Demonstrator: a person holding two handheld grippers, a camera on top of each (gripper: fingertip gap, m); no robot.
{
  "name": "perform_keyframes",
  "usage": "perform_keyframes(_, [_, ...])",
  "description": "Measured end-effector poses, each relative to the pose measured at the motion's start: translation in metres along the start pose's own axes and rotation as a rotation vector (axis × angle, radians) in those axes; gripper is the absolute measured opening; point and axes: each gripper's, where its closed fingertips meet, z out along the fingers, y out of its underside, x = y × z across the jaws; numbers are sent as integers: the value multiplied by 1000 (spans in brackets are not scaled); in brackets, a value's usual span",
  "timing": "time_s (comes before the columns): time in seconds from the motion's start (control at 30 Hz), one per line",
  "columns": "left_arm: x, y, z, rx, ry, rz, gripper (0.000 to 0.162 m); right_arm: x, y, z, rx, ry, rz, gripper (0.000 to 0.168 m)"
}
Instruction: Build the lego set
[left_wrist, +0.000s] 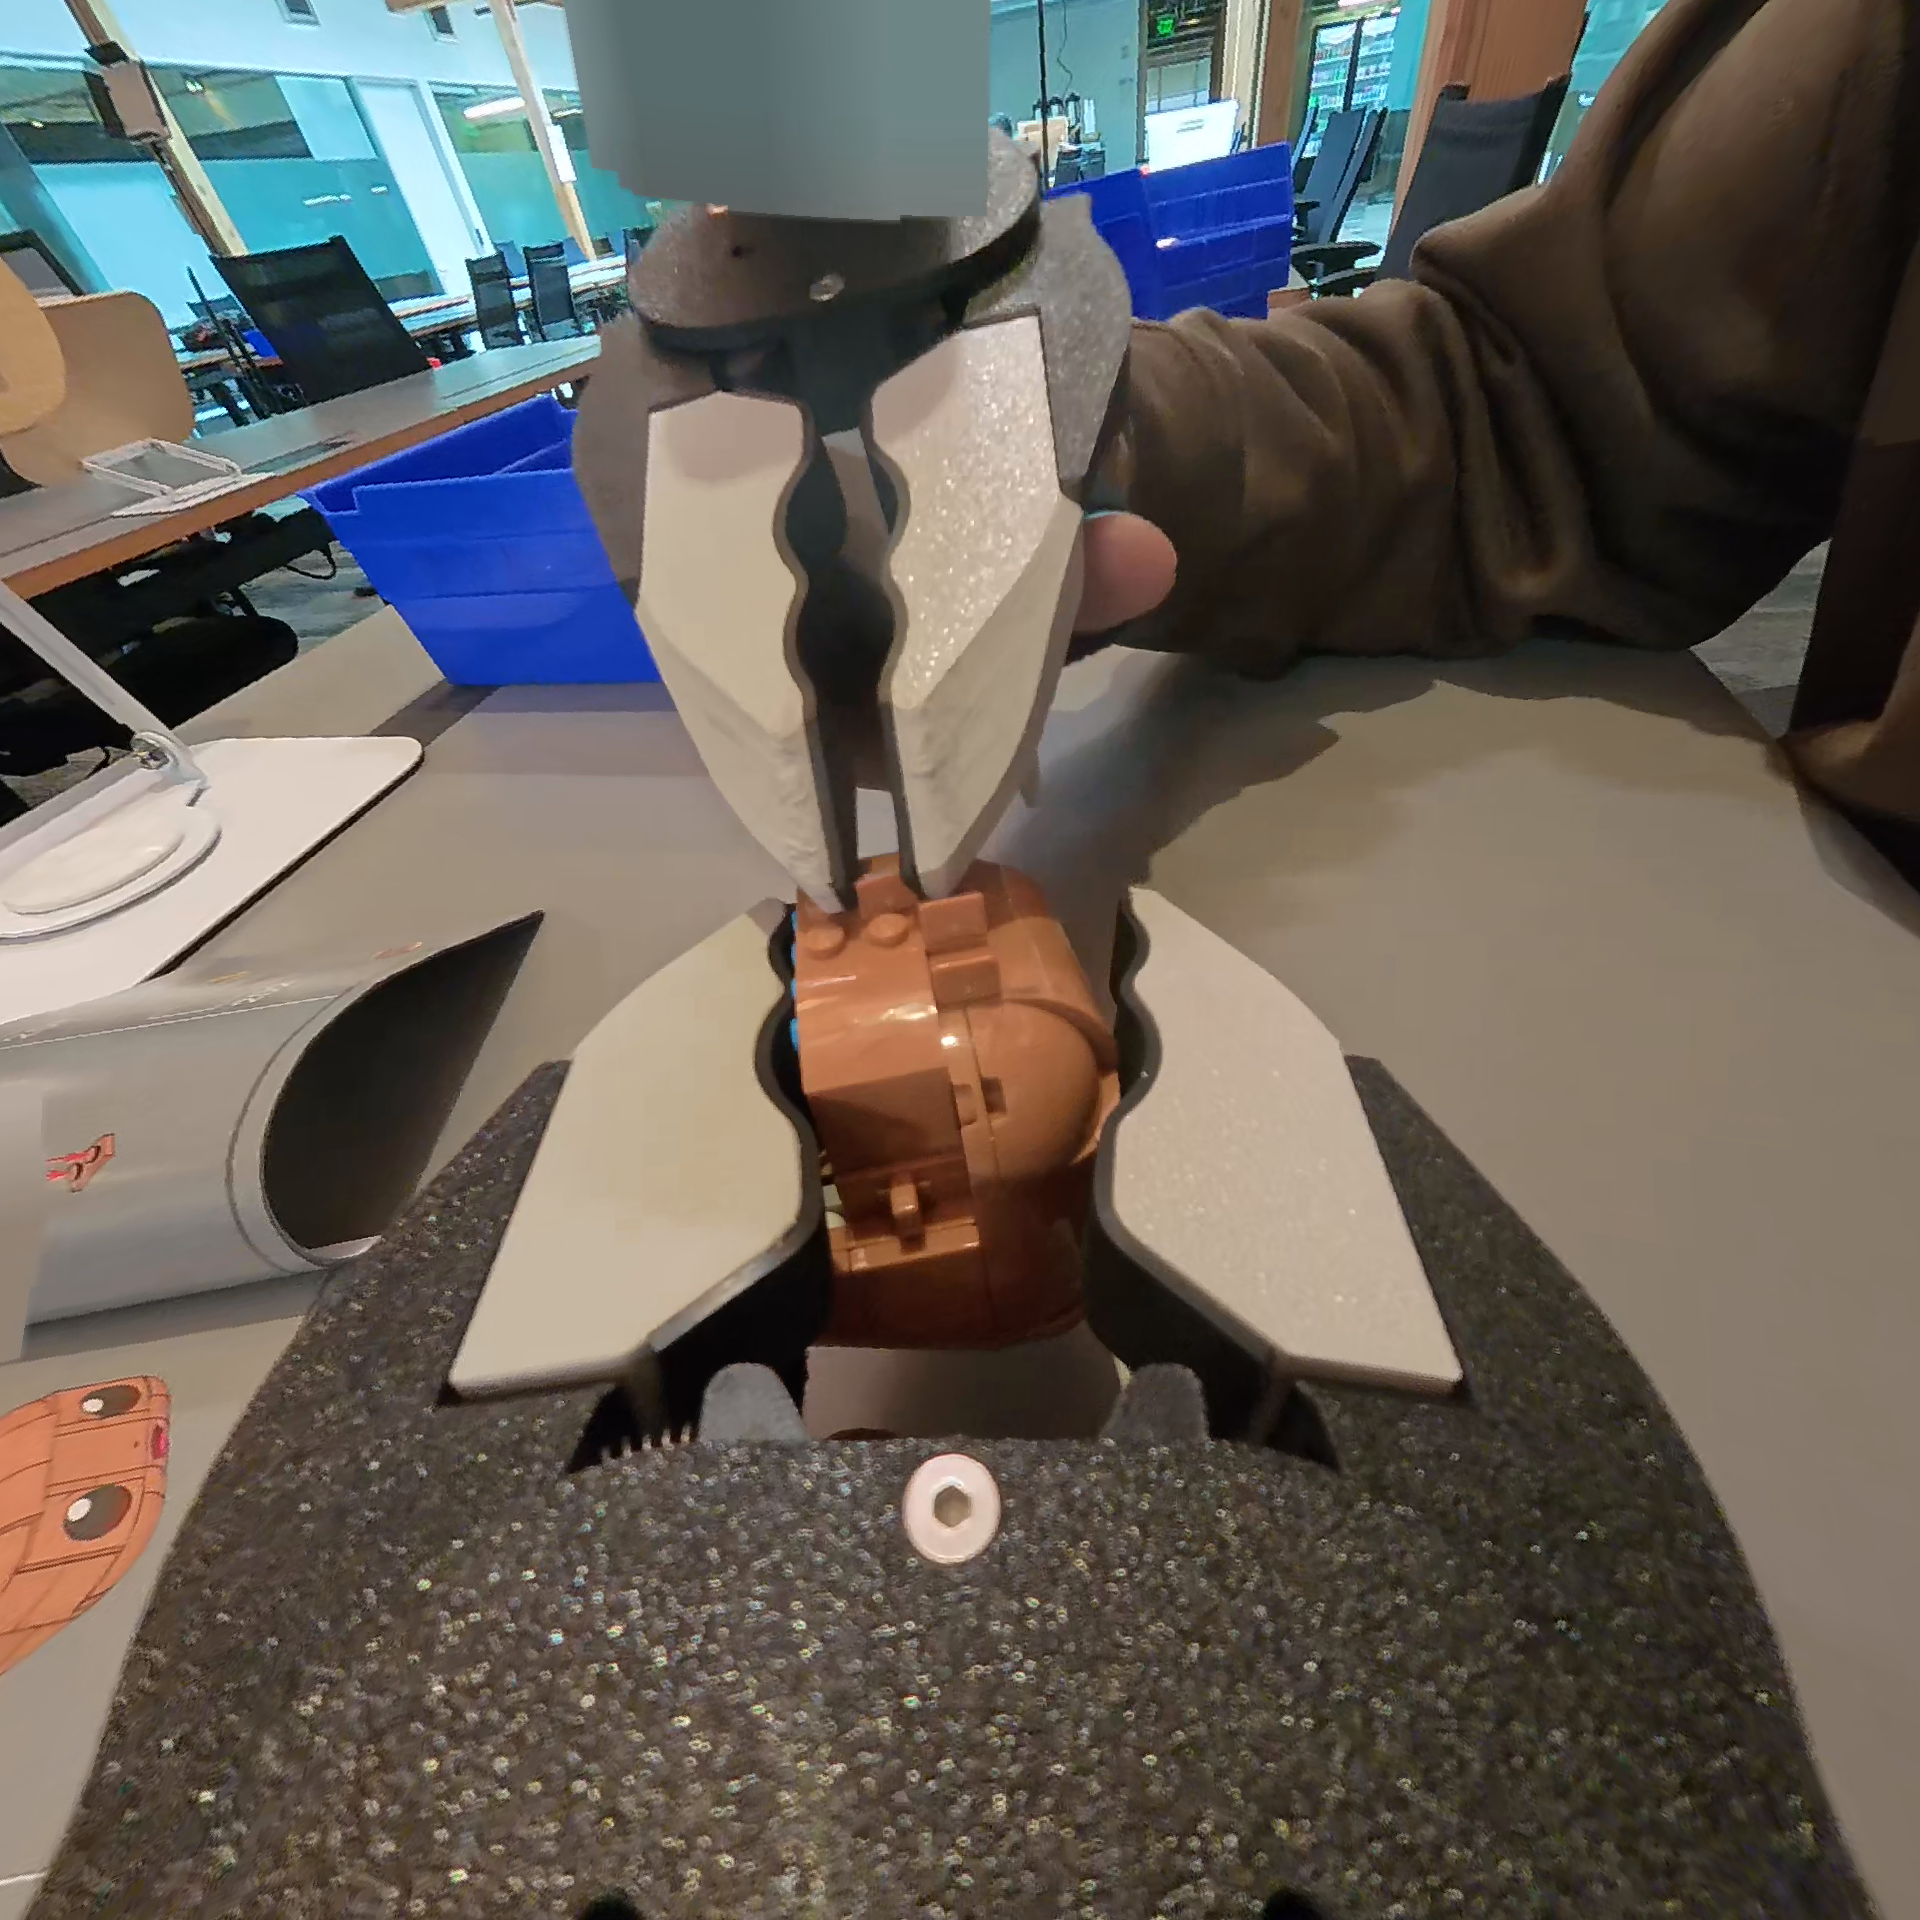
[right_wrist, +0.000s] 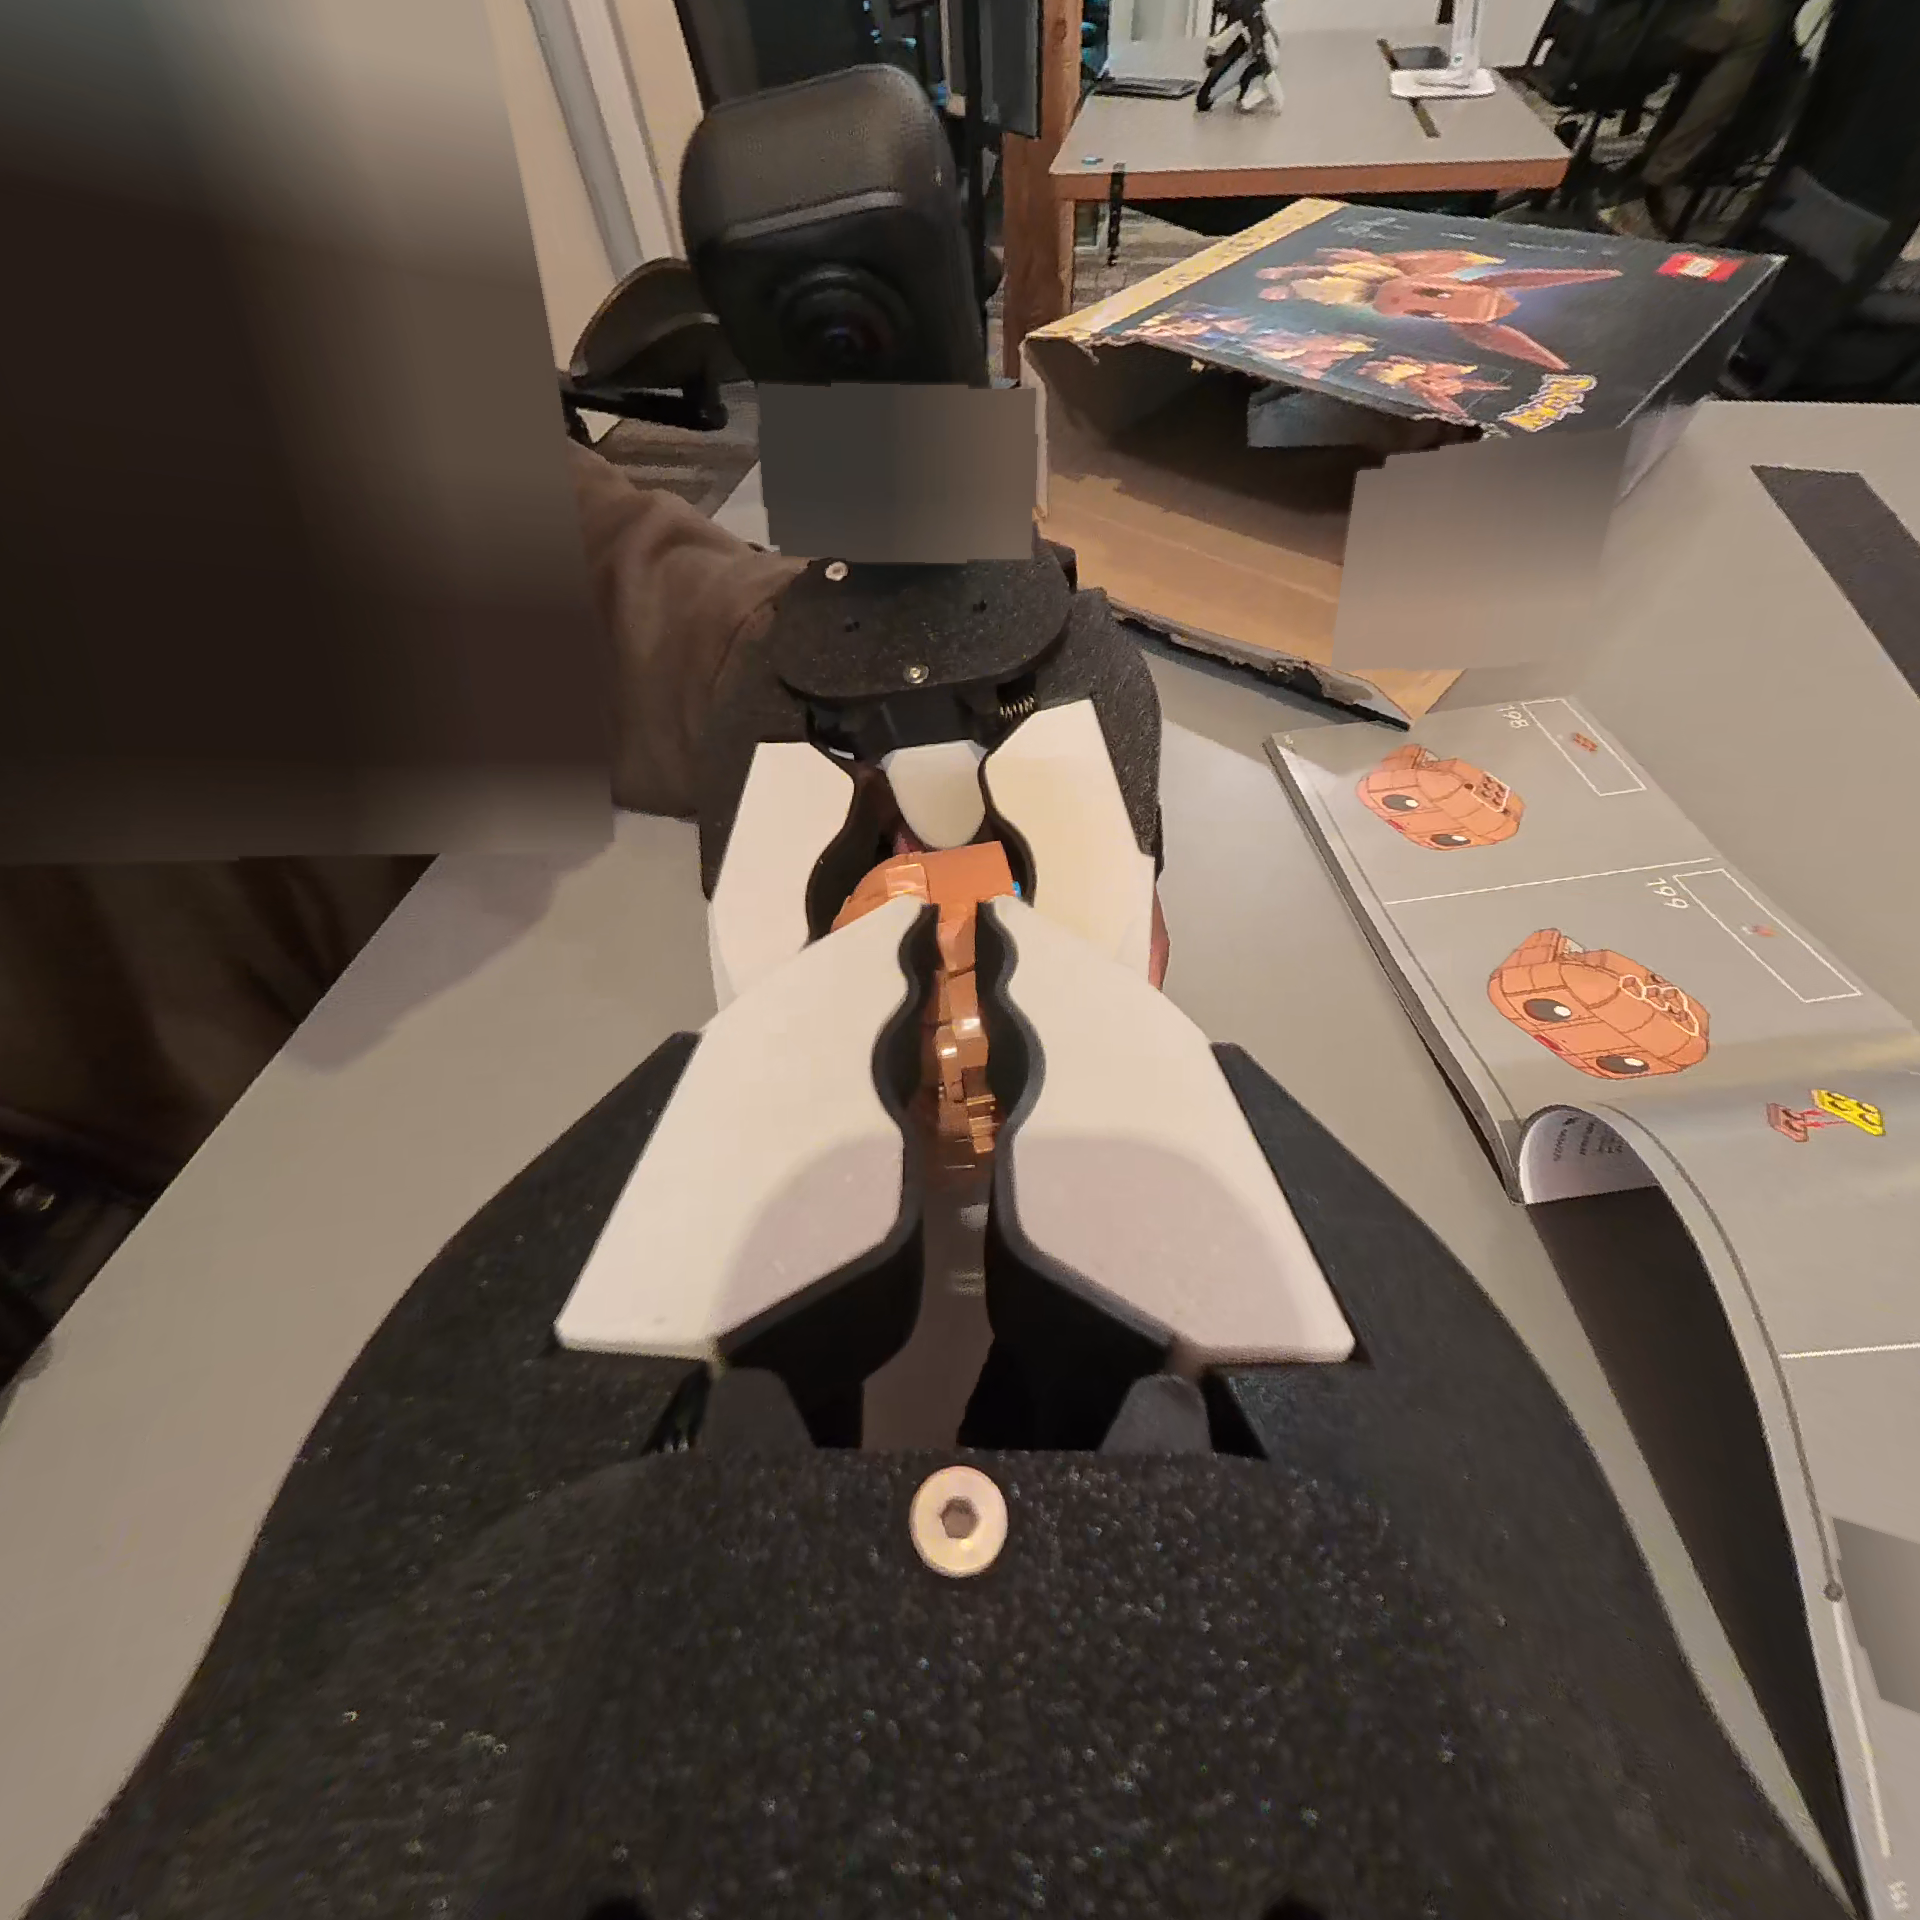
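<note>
A brown lego assembly (left_wrist: 935, 1091) with rounded sides sits between the white fingers of my left gripper (left_wrist: 951, 935), which is shut on it above the grey table (left_wrist: 1455, 987). My right gripper (left_wrist: 878, 894) comes down from above, its fingertips nearly together and pinching a brown part at the studded top of the assembly. In the right wrist view, my right gripper (right_wrist: 951, 920) has its fingers close together, with brown lego (right_wrist: 956, 878) showing in the narrow gap. The left gripper's white fingers (right_wrist: 1070, 831) flank the assembly beyond it.
An open instruction booklet (right_wrist: 1558, 935) lies to the right, and its curled page (left_wrist: 260, 1122) shows in the left wrist view. The torn lego box (right_wrist: 1403, 332) stands behind it. Blue bins (left_wrist: 488, 561), a white stand base (left_wrist: 208, 800) and a person's brown sleeve (left_wrist: 1455, 416) are around.
</note>
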Motion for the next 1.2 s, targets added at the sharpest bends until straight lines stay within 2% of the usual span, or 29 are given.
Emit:
perform_keyframes(0.3, [-5,-4,-2,20,-32,2,57,4,-5,1,52,81,41,6])
perform_keyframes(0.5, [3,-7,0,32,8,18,57,-5,-7,-2,52,11,-8,7])
perform_keyframes(1.2, [20,3,6,-33,95,66,57,-20,10,-9,-139,-109,-164,6])
